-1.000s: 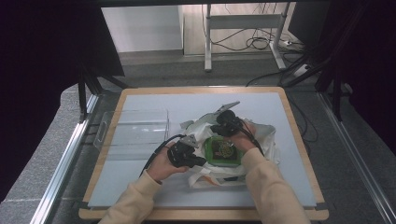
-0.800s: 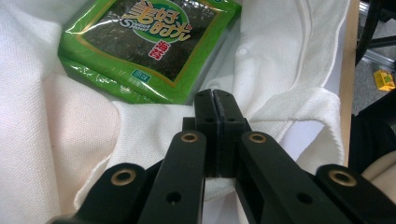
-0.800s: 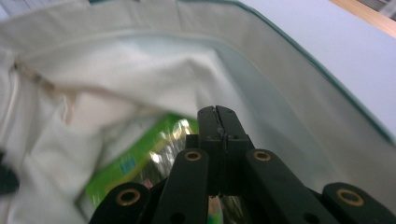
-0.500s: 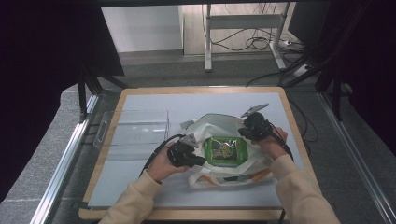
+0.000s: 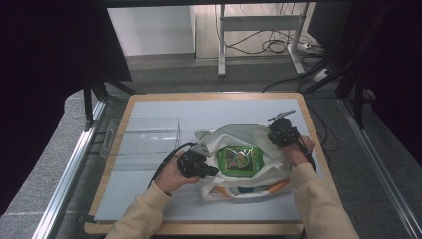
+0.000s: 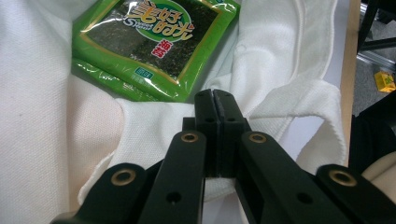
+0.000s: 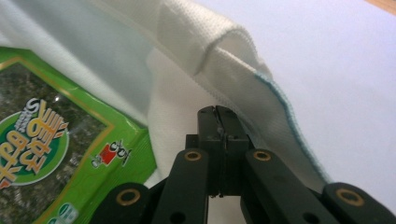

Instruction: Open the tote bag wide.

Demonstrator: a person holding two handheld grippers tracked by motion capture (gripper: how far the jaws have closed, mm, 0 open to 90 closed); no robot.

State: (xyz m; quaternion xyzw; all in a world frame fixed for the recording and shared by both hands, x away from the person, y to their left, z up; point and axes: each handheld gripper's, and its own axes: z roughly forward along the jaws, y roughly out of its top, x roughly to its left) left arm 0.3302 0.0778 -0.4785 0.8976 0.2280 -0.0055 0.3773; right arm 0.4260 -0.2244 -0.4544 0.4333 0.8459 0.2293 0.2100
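A white cloth tote bag [image 5: 249, 186] lies on the table with its mouth spread wide. Inside it lies a green seaweed snack pack [image 5: 240, 159], flat and face up. My left gripper [image 5: 214, 172] is shut on the bag's left rim. In the left gripper view the closed jaws [image 6: 215, 95] pinch a fold of the white cloth [image 6: 42, 116] just below the pack [image 6: 154, 42]. My right gripper [image 5: 274, 141] is shut on the bag's right rim. Its closed jaws [image 7: 217, 112] sit against the raised cloth edge [image 7: 205, 42], with the pack [image 7: 51, 158] at their left.
A clear plastic tray [image 5: 144, 137] stands on the pale mat [image 5: 164, 199] left of the bag. The table's wooden edge [image 5: 318, 144] runs close behind my right hand. A small yellow object [image 6: 385, 80] lies on the floor beyond the table.
My right gripper has moved right with the bag's rim, pulling the mouth wider and uncovering the green pack. The left gripper has stayed put.
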